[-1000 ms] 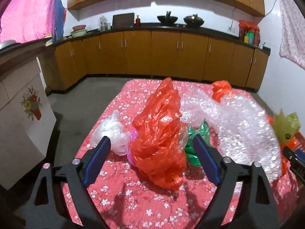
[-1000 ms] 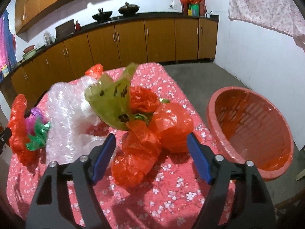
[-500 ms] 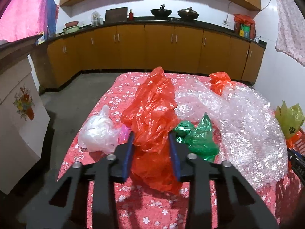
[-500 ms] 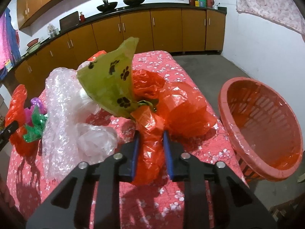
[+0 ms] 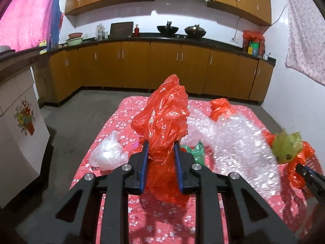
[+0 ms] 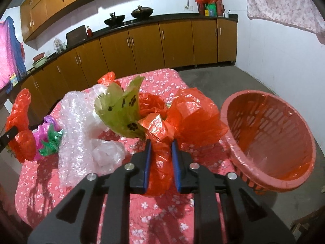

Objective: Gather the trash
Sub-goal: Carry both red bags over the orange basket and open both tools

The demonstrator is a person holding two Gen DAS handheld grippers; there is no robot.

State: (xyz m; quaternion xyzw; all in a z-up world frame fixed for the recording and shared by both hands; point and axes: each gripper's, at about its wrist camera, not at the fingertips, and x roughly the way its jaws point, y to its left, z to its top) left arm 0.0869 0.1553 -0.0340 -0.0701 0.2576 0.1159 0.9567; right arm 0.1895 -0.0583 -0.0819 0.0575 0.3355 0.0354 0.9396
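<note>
I see a kitchen, white tiled walls, brown wooden cabinets under a dark countertop, two woks, grey concrete floor, pink cloth hanging left.

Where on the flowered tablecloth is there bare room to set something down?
Bare flowered tablecloth shows along the near edge, and at the far corner behind the green paw-print bag. The middle is crowded: bubble wrap, red bags.

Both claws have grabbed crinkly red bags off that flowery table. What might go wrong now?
The right gripper pinches a red bundle tangled with the green paw-print bag, which might drop before the basket. The left gripper's tall red bag may drag the bubble wrap beside it.
</note>
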